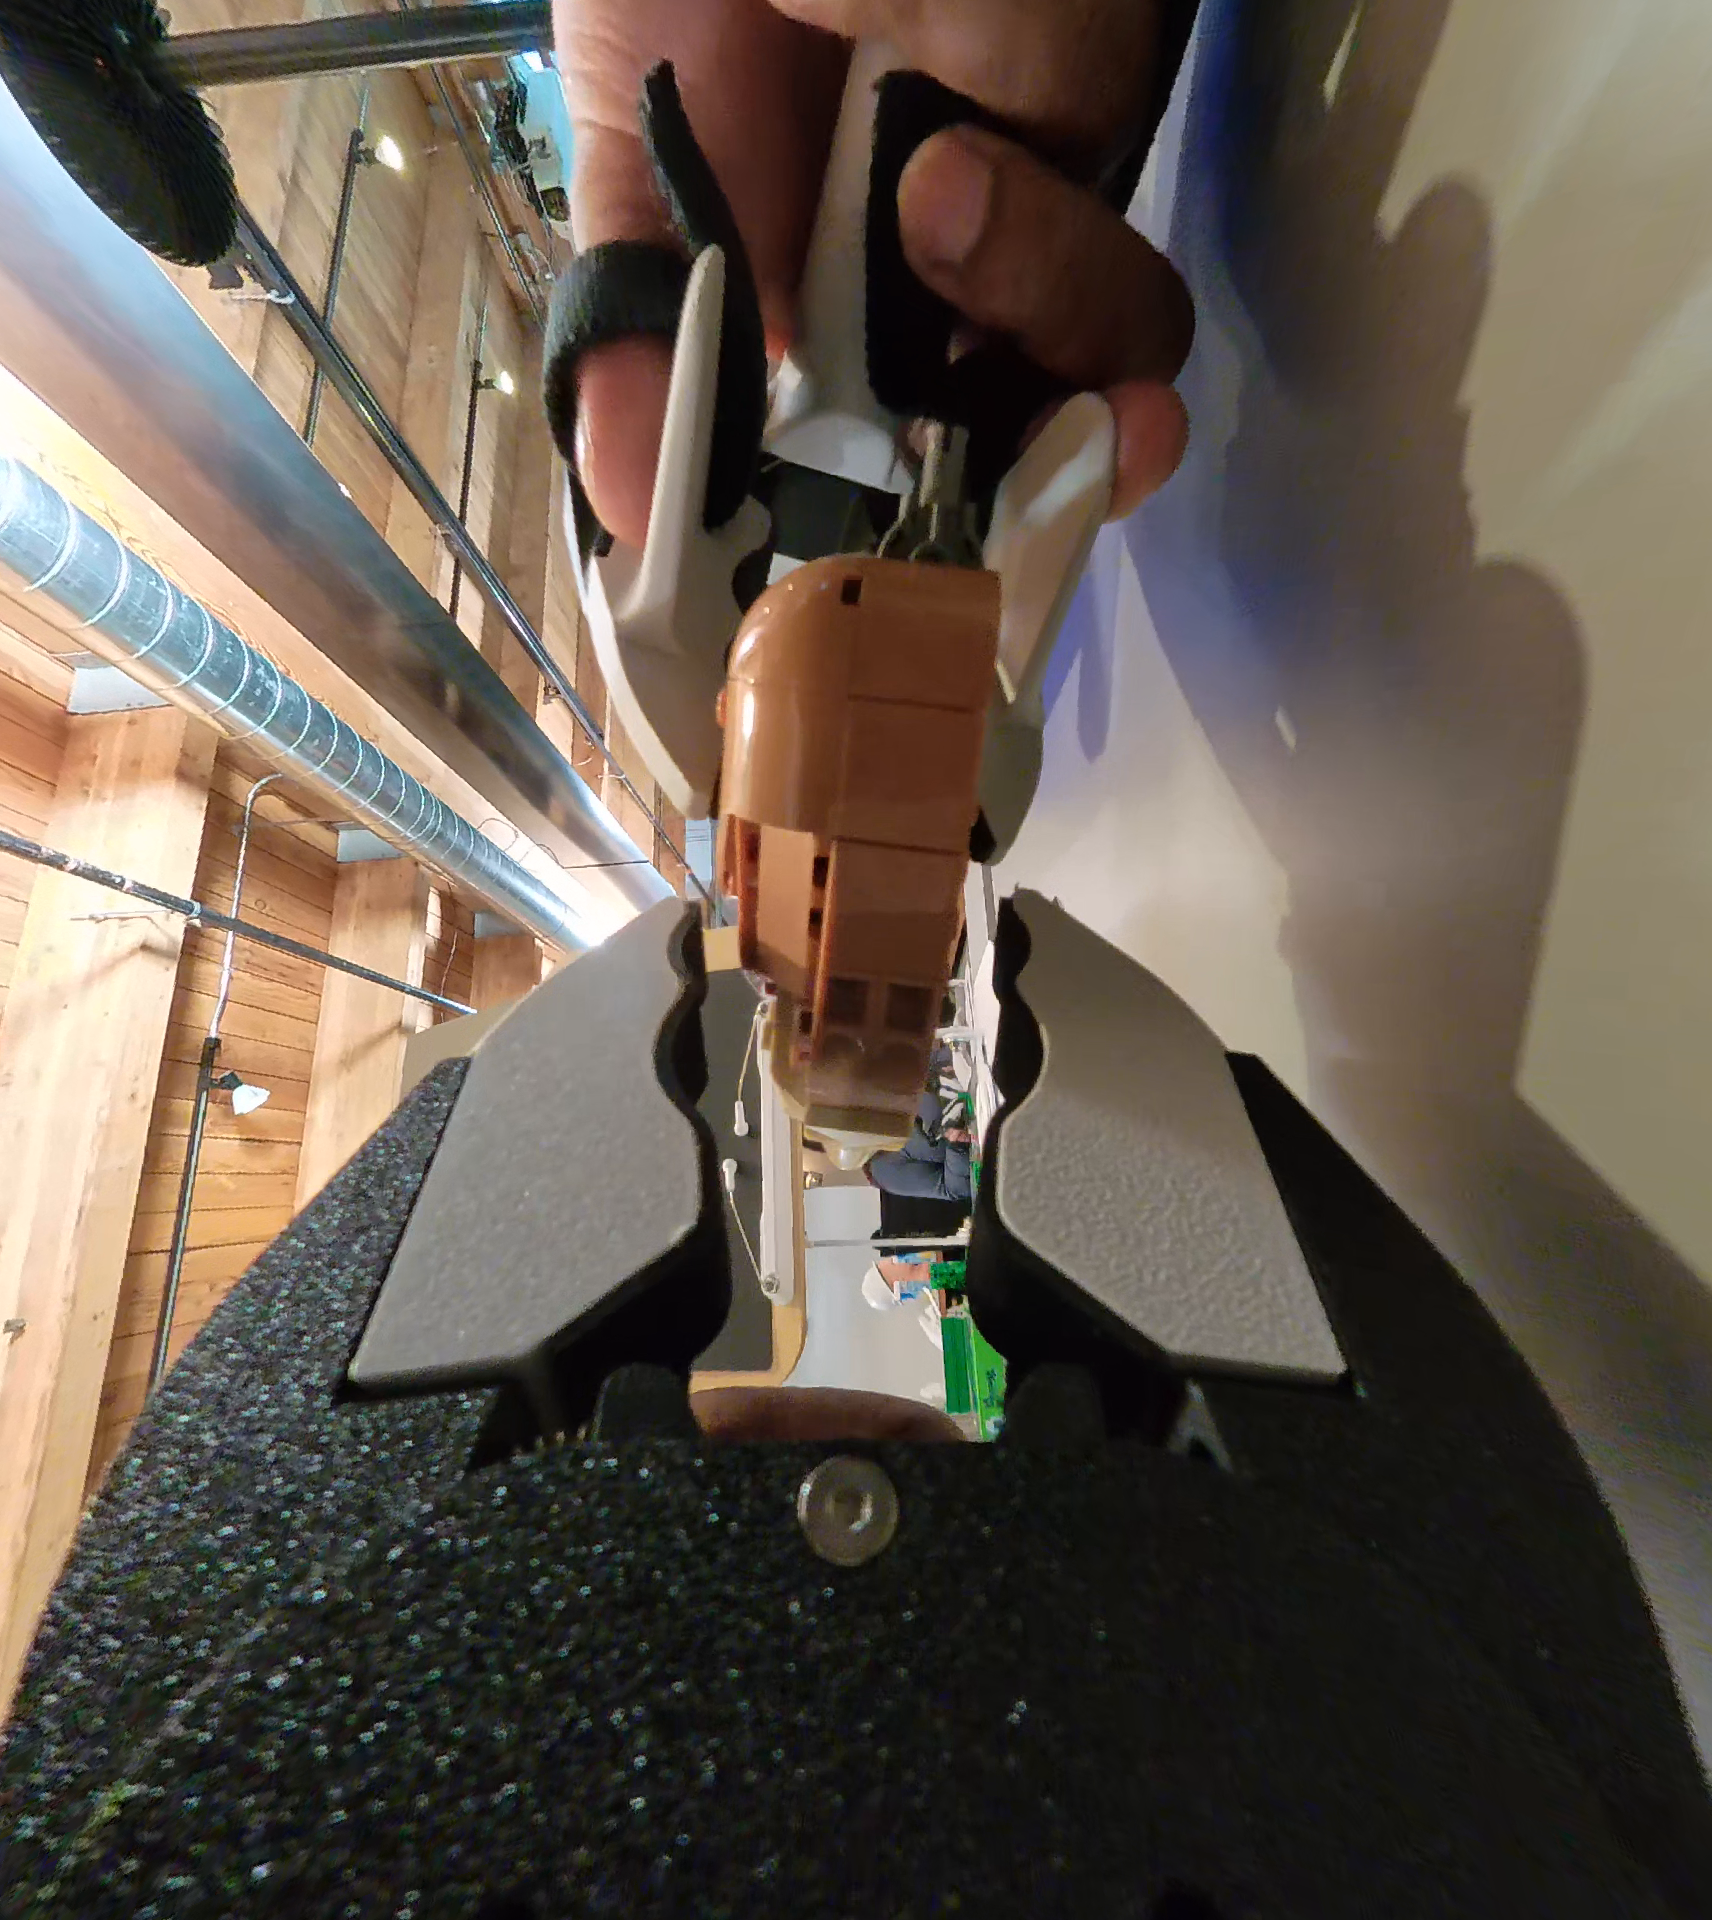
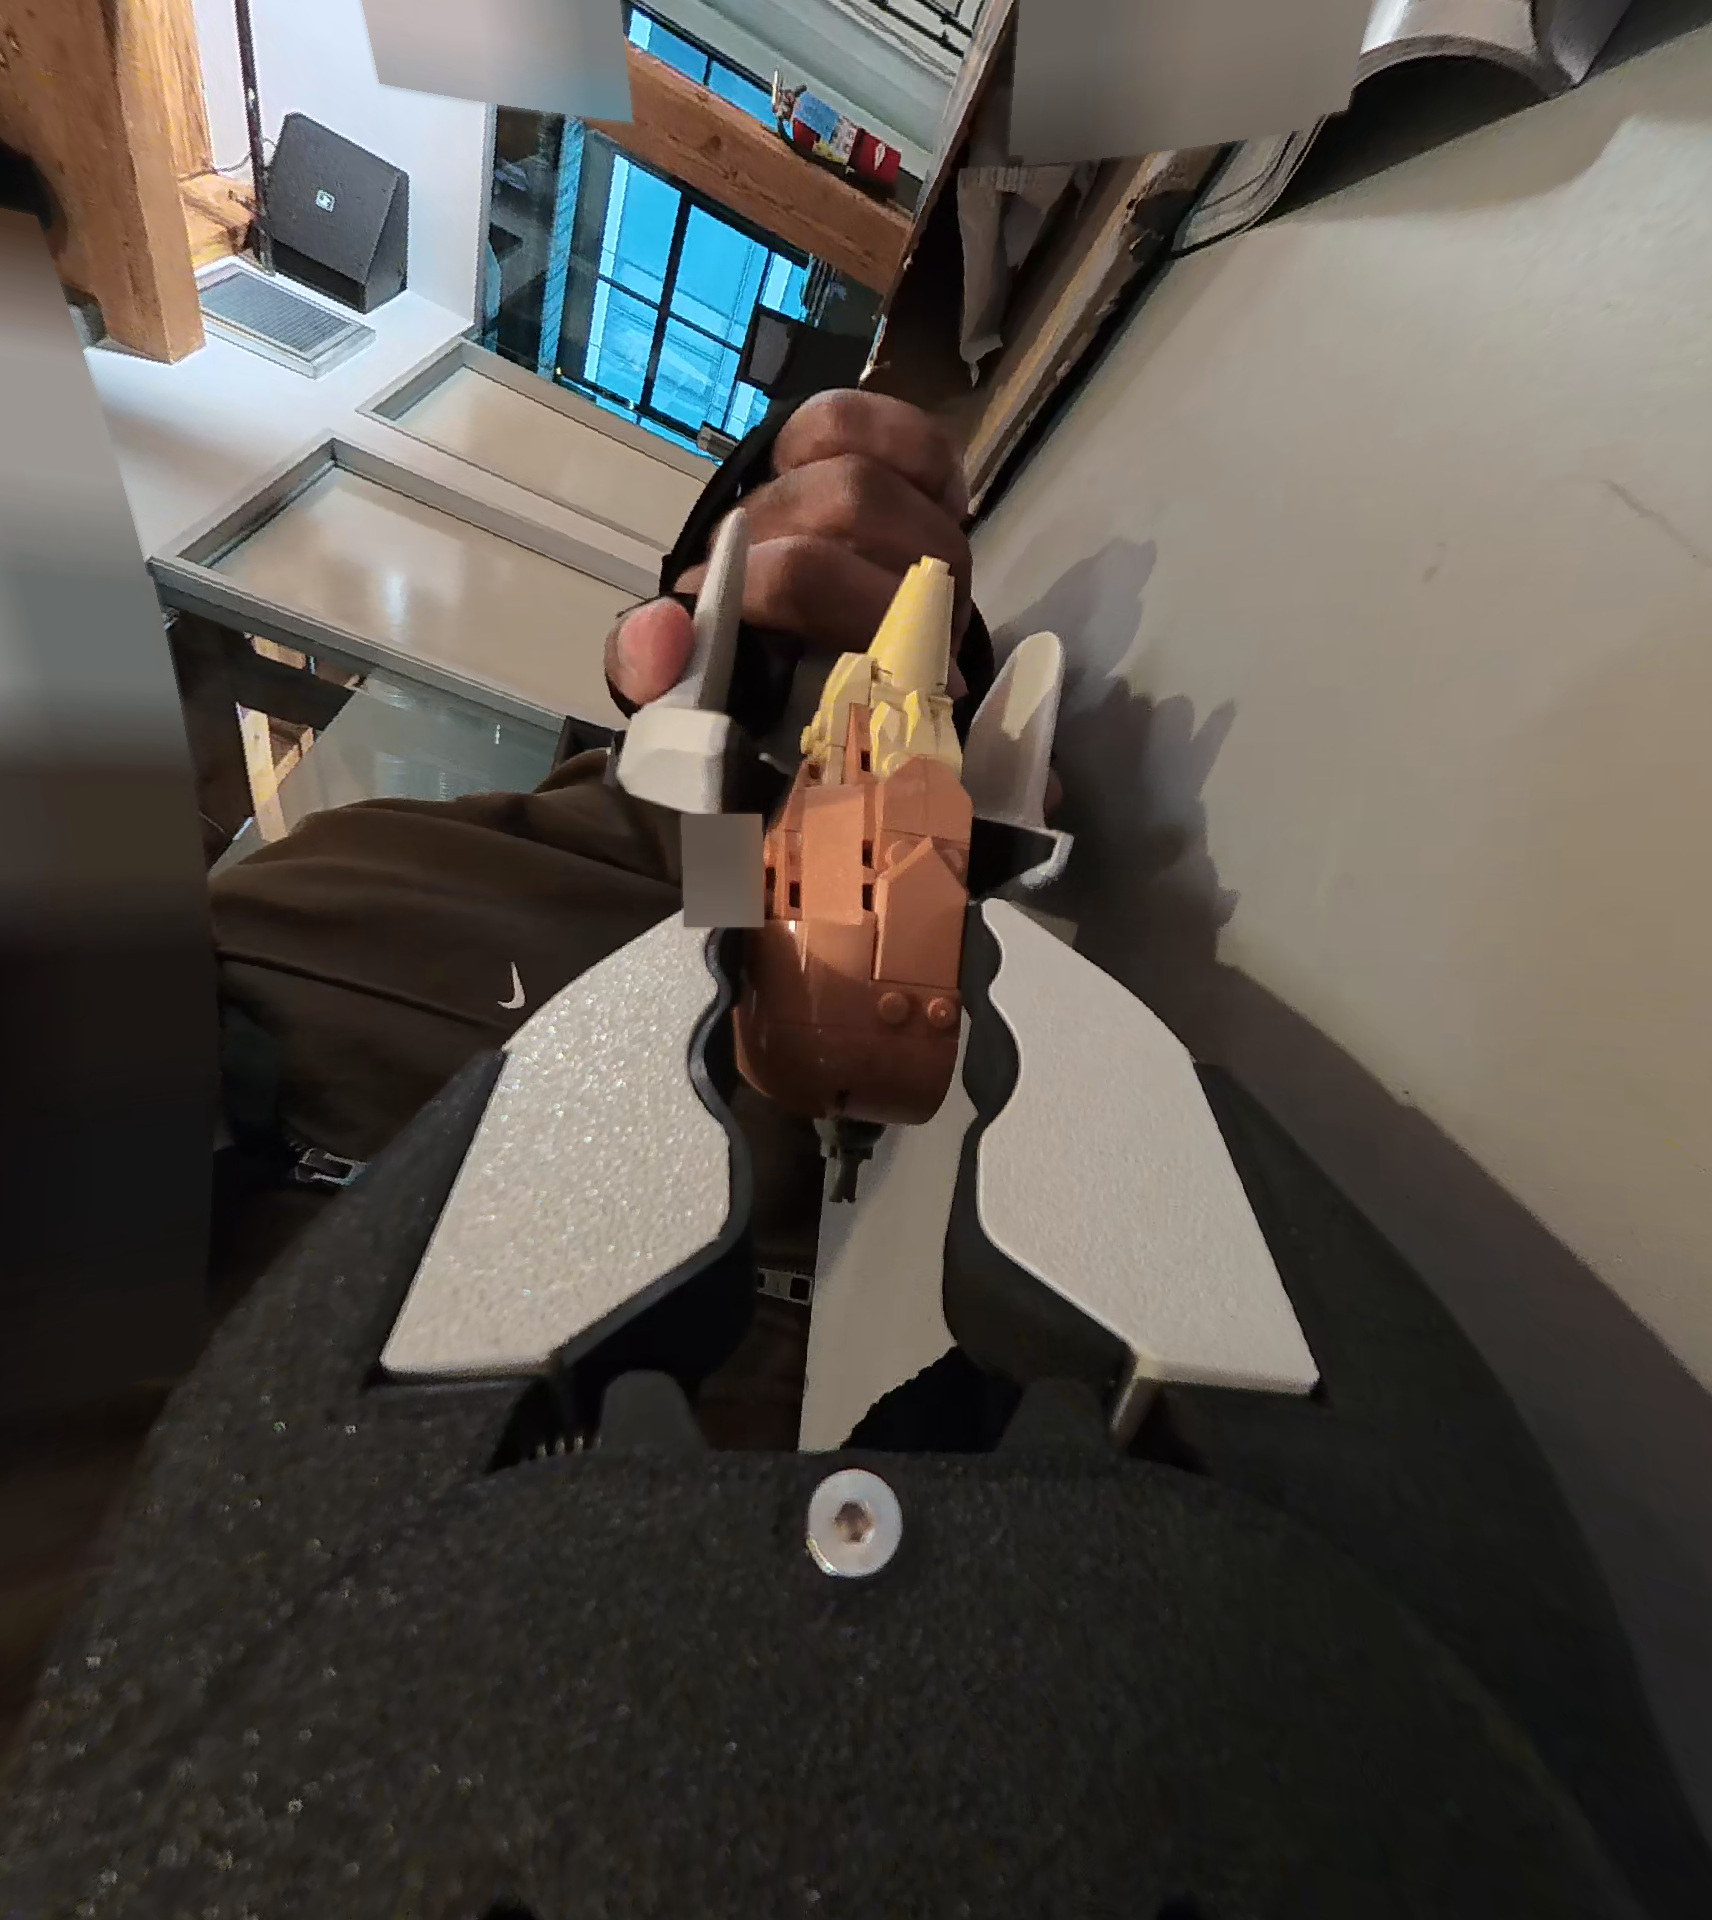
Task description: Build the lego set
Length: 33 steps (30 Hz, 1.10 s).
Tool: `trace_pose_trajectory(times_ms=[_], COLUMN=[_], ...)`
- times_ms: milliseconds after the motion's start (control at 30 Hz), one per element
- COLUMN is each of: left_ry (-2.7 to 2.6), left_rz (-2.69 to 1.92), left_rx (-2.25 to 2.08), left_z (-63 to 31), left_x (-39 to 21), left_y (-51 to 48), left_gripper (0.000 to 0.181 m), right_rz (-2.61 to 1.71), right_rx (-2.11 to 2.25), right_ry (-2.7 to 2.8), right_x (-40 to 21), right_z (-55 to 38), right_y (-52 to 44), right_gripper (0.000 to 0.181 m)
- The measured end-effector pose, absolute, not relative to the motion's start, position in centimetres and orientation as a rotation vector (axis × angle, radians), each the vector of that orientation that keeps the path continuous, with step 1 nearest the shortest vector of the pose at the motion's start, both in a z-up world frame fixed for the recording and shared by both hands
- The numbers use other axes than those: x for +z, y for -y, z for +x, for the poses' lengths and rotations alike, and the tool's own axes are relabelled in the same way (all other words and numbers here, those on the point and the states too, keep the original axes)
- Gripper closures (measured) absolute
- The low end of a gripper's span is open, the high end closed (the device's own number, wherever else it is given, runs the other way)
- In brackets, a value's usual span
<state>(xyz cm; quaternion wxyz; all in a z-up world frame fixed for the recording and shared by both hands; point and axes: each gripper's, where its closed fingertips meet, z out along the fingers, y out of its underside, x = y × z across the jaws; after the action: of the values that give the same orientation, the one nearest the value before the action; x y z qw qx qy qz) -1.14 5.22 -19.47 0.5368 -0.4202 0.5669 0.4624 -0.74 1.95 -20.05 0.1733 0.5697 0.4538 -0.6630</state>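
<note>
1. The brown plastic brick model (image 1: 857, 821), a rounded lump of many joined pieces with a pale yellow pointed section at one end, looks well advanced. I judge the main body built, with detail pieces or a final join left. No loose bricks show in either view.
2. The model is held in the air beside the pale grey tabletop (image 2: 1454, 623), not resting on it.
3. The left tongs (image 1: 847, 940) stand narrowly apart around the model's tan end. Whether their pads press it I cannot tell.
4. The right tongs (image 2: 847, 961) flank the model's rounded brown end. The left-hand pad touches it, and the other shows a slim gap, so a firm hold is uncertain.
5. The two tongs face each other with the model between them.
</note>
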Motion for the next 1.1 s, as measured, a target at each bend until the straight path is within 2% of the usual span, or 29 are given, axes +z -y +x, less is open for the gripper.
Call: trace_pose_trajectory(times_ms=[133, 467, 1100], left_ry=[-1.374, -1.396, -1.329], left_rz=[-0.973, -1.012, -1.054], left_rx=[1.097, 1.080, 1.043], left_z=[-0.44, -0.68, -1.29], left_x=[-19.49, -20.00, -19.82], left_y=[-4.97, -5.10, -5.35], left_gripper=[0.128, 0.141, 0.139], right_rz=[1.629, 1.673, 1.658], right_rx=[-1.874, -1.871, -1.924], right_ry=[-1.290, -1.347, -1.246], right_x=[-20.22, -20.64, -20.27], right_z=[-0.79, -1.03, -1.47], right_y=[-2.00, -2.27, -2.63], right_gripper=[0.140, 0.141, 0.142])
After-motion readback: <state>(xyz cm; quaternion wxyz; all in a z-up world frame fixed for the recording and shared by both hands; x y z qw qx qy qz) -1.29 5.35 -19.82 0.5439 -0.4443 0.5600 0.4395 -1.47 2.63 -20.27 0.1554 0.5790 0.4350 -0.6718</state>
